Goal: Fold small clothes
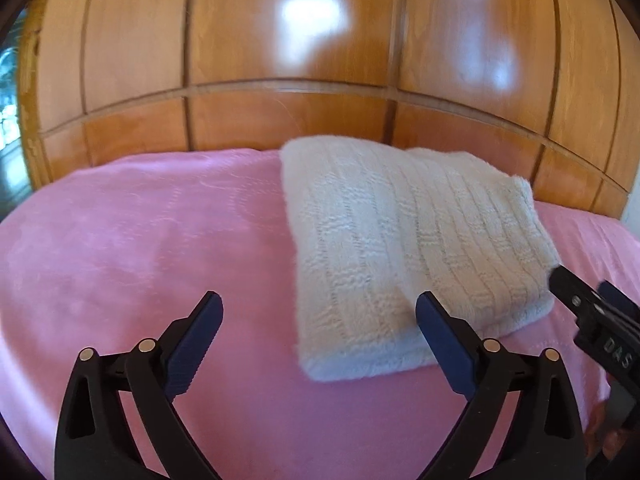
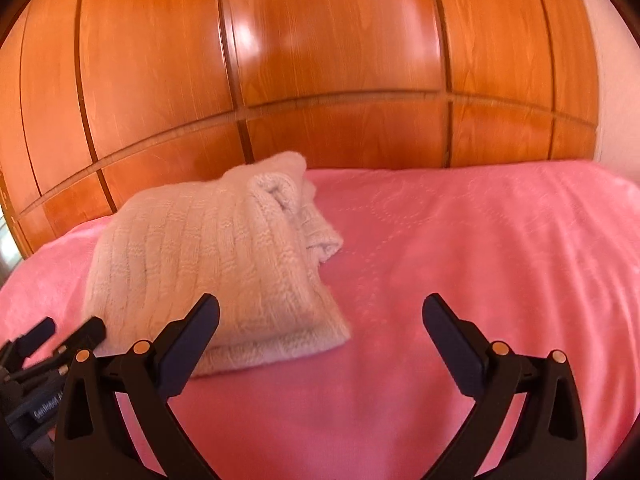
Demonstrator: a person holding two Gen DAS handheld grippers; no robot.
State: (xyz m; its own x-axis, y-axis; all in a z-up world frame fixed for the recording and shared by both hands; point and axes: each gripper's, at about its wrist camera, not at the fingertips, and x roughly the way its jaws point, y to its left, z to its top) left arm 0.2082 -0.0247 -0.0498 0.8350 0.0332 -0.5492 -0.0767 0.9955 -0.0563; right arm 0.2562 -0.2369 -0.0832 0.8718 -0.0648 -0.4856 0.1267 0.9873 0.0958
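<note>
One white knit garment [image 1: 404,240] lies folded on a pink blanket [image 1: 140,248], toward its far edge by the wood panel wall [image 1: 280,60]. Bare blanket spreads wide on both sides of it. Two grippers: the left gripper [image 1: 319,312] and the right gripper [image 2: 320,312] both stand spread wide and empty, near the garment's front edge.

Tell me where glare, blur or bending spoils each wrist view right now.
Left wrist view: white glare patches on the wooden panelling, folded white knit slightly soft, panel lines bowed by the fisheye. Right wrist view: smaller glare on the panelling, knit blurred, pink blanket tinted warmer.
</note>
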